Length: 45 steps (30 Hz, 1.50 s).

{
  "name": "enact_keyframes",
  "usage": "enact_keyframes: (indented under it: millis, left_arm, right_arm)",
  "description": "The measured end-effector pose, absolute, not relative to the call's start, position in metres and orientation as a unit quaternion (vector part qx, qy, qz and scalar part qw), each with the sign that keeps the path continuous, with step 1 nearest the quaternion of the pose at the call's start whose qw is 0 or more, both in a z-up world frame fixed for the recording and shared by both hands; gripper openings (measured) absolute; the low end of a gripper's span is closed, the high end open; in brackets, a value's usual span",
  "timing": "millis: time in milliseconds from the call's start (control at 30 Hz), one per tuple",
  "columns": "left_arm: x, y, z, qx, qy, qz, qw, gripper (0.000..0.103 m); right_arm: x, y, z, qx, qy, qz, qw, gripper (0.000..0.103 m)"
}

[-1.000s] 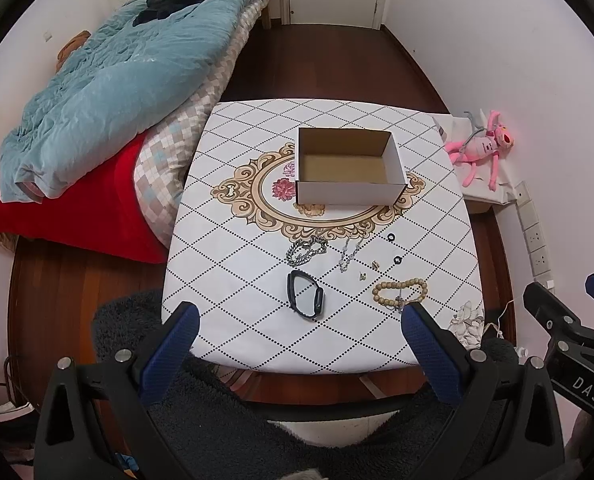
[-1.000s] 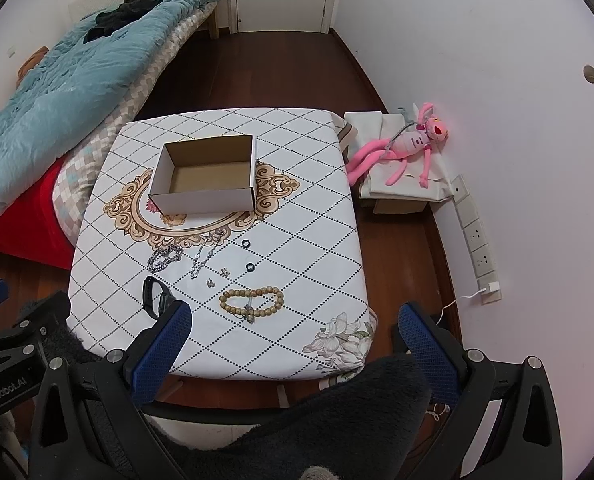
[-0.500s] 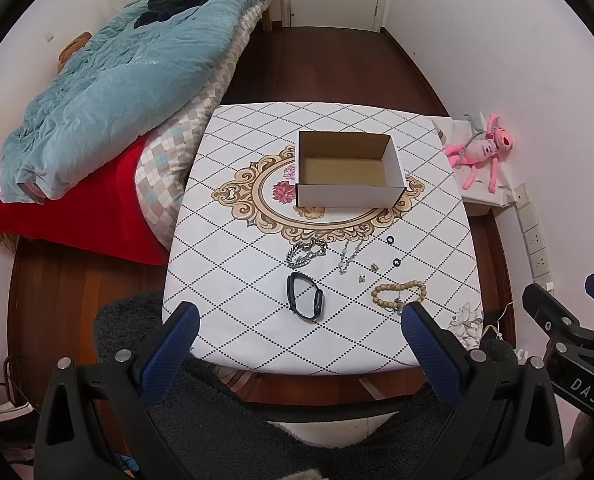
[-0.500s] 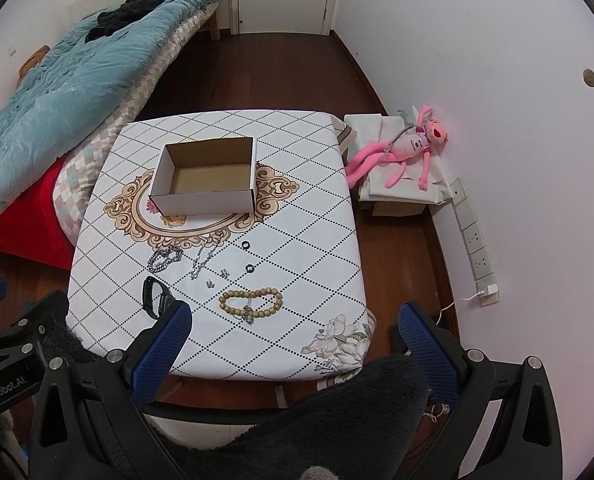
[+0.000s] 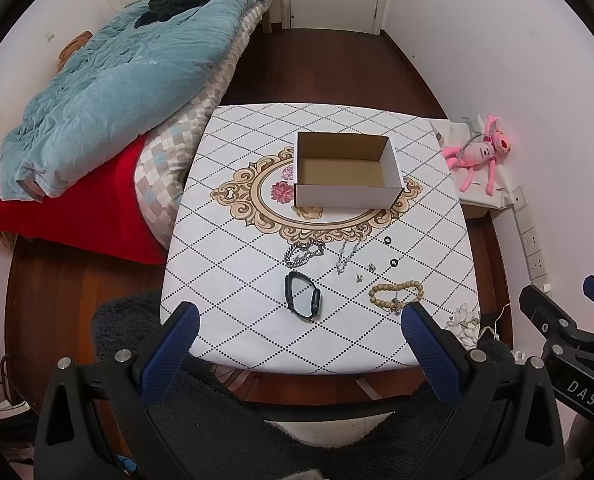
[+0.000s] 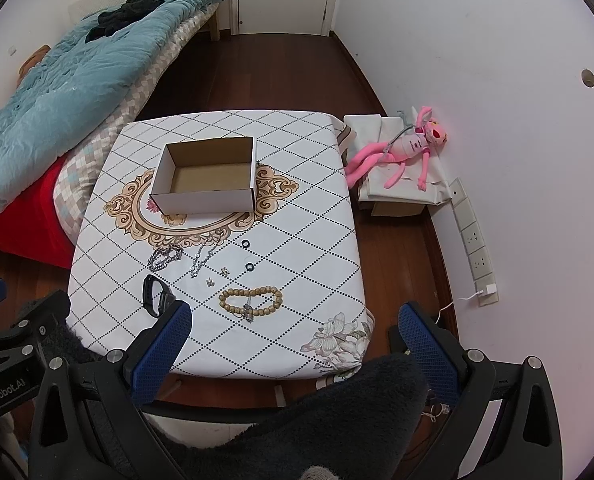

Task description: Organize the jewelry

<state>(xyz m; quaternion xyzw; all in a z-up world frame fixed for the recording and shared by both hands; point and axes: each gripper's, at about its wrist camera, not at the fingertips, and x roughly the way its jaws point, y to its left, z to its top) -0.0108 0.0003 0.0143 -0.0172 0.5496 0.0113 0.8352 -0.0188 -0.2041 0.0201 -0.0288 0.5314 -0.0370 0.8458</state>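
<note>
Little has moved since a second ago: both views have only drifted slightly, so the worktop (image 5: 257,208) sits a touch lower in each, and every piece of jewelry lies where it lay. Both tools hang well short of the near edge of the white, diamond-patterned cloth. The left tongs (image 5: 299,332) are spread wide with nothing between the blue pads, and the right tongs (image 6: 295,330) are spread wide and empty too.

An open white cardboard box with a brown inside (image 5: 347,172) stands on the gold oval ornament printed at the centre of the cloth, and nothing shows inside it. Nearer than the box, the jewelry lies loose on the cloth. A silver chain-link bracelet (image 5: 303,253) sits farthest left, with a thin silver necklace (image 5: 347,251) just beside it on the right. Two small black rings (image 5: 387,241) lie right of the necklace, one nearer than the other, and two tiny metal earrings (image 5: 365,273) rest between them and the beads. A black wristband (image 5: 303,296) lies nearest the left tongs, and a wooden bead bracelet (image 6: 251,300) lies to its right, apart from it.

A pink plush toy (image 6: 401,150) lies on a folded white cloth by the wall.
</note>
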Motion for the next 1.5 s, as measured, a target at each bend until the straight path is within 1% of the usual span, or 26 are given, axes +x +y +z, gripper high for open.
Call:
enact_keyframes:
  millis: [1200,1367,1500]
  left_arm:
    - [-0.011,0.005,0.017,-0.023,0.547,0.012,0.837,0.103]
    - [0.006,0.007,0.004,0.003,0.54,0.033,0.841,0.103]
    - [0.024,0.015,-0.019,0.017,0.532,0.062,0.844,0.103]
  right_arm:
    - [-0.018,-0.201,0.024,-0.03,0.525,-0.038,0.85,0.103]
    - [-0.007,-0.212,0.02,0.009,0.514,-0.029,0.857,0.103]
    - [0.019,-0.229,-0.007,0.04,0.528,-0.049,0.847,0.103]
